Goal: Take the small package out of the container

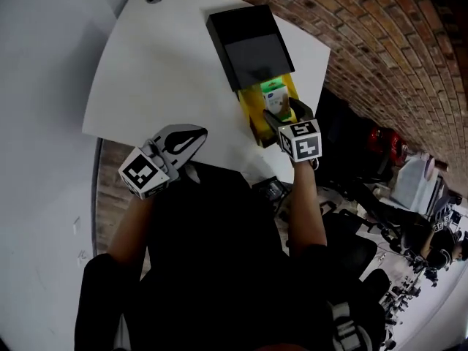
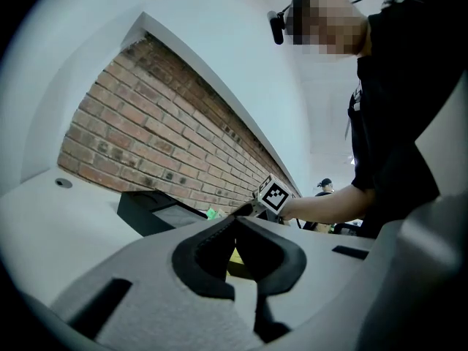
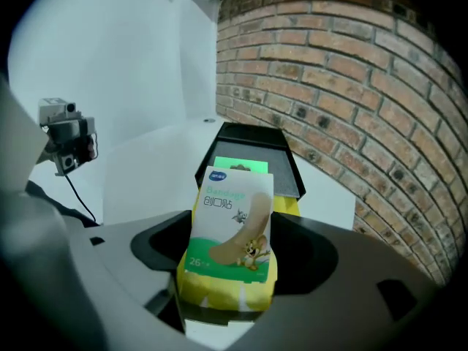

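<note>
The small package is a white and green bandage box, standing upright in the yellow container near the table's right edge. My right gripper reaches in from the near side, and its jaws press the box's two sides. The box's foot is down inside the yellow walls. My left gripper hovers over the table's front edge, left of the container, shut with nothing in it.
A black box with a grey inside lies just beyond the container, touching its far end. The white table ends at a brick wall on the right. A camera on a stand is at the left.
</note>
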Demonstrator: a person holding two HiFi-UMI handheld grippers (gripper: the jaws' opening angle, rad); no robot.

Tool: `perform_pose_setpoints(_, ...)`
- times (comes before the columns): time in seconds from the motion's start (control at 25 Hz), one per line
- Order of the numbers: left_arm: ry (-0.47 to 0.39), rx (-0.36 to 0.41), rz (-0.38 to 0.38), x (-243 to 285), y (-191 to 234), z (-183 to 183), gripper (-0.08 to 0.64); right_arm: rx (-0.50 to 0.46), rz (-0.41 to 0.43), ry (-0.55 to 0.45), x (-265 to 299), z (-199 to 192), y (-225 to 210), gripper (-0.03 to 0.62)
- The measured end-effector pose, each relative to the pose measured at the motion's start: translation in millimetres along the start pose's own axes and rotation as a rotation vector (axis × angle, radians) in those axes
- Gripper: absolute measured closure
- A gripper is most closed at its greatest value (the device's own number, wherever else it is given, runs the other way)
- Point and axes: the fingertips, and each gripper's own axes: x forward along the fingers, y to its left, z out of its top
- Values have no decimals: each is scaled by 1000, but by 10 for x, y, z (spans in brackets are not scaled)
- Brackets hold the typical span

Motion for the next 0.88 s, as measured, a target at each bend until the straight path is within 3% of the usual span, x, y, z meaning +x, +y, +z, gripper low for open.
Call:
perform_pose_setpoints(0.16,4,52,-56,-144,18,213,545,67,-27,-151,-408,428,155,252)
perform_pose_setpoints(0.28,14,67,-95,-187,32,420,545,139,-21,-330,-758,798,241,252)
perform_pose_setpoints(0.48,19,115,-173,-315,-7,680,545,147,3,-633,-1398,1339,510,252)
perform_pose_setpoints(0.88,8,248,-336,-344,-269,974,545,125,24,-981,-2563,1647,1081,252)
